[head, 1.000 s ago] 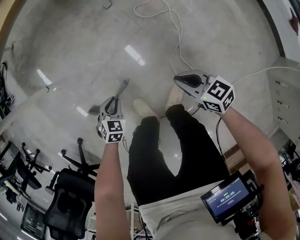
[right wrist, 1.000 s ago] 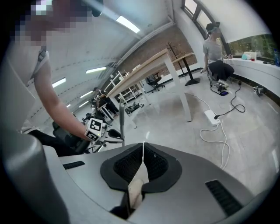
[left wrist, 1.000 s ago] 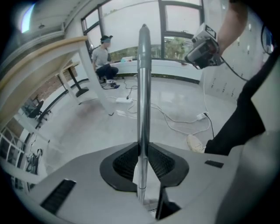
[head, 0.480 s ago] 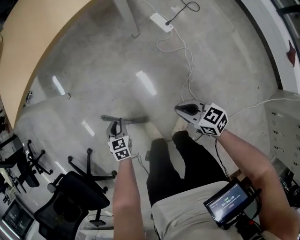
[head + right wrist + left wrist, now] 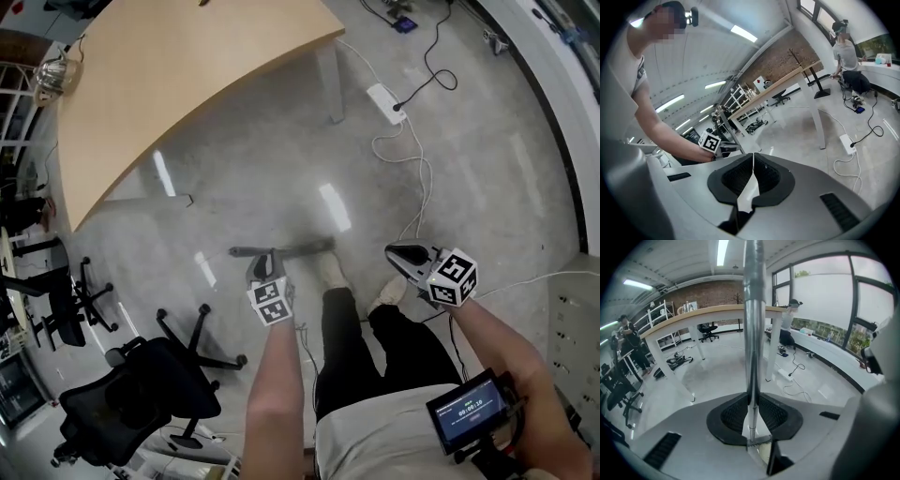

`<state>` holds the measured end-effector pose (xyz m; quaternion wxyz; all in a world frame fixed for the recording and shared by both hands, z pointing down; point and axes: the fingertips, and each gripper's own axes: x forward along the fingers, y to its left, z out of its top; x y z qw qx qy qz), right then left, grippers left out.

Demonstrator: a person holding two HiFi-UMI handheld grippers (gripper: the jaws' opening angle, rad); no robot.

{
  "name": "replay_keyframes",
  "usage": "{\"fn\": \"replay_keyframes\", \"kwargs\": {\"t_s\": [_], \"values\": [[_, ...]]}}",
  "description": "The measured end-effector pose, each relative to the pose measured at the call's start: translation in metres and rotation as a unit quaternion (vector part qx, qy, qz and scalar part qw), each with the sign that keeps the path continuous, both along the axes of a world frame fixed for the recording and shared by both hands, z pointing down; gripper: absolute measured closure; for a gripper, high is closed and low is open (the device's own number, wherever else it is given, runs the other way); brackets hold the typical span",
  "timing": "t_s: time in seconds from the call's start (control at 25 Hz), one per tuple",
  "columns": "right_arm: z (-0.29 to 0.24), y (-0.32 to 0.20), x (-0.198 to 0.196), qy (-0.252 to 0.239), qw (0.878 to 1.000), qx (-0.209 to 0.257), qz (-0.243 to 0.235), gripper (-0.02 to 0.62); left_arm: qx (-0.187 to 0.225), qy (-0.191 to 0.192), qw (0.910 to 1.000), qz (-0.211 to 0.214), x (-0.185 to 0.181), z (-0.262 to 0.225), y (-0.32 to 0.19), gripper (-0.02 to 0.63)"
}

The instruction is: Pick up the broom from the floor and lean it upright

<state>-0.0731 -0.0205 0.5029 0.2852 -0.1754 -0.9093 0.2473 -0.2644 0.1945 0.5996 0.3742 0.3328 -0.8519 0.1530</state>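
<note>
Broom handle [image 5: 752, 333] sits tight between the jaws of your left gripper [image 5: 265, 262]; they squeeze the shiny metal pole. From your head, the pole pokes out to both sides of that gripper, over the grey floor [image 5: 281, 169] and in front of your feet. It is near the big wooden table [image 5: 187, 75]. Your right gripper [image 5: 401, 254] has its jaws pressed together with nothing in them. It hangs off to the side, apart from the broom.

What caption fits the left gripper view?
Broom handle clamped in the left gripper, wooden desk behind.
</note>
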Motion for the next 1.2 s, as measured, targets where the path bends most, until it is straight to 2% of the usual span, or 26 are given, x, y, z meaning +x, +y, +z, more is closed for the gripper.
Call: {"fn": "replay_keyframes", "kwargs": {"t_s": [0.2,0.4,0.76,0.96,1.2], "values": [[-0.004,-0.001,-0.034,-0.01,1.0,0.004,0.0,0.574,-0.006,0.011,0.9999,-0.008,-0.03,0.008,-0.012,0.531],[-0.004,0.001,-0.06,0.004,1.0,0.008,0.005,0.574,-0.003,0.019,0.9998,0.0,-0.062,0.017,-0.027,0.531],[-0.004,0.007,-0.113,0.016,1.0,0.011,0.018,0.574,0.007,0.029,0.9992,-0.025,-0.157,0.035,-0.041,0.531],[0.004,0.004,-0.129,0.026,0.999,0.013,0.029,0.574,0.003,0.022,0.9988,-0.042,-0.202,0.043,-0.052,0.531],[0.013,0.013,-0.136,0.044,0.999,0.012,0.028,0.574,0.008,0.024,0.9975,-0.067,-0.231,0.051,-0.05,0.531]]}}
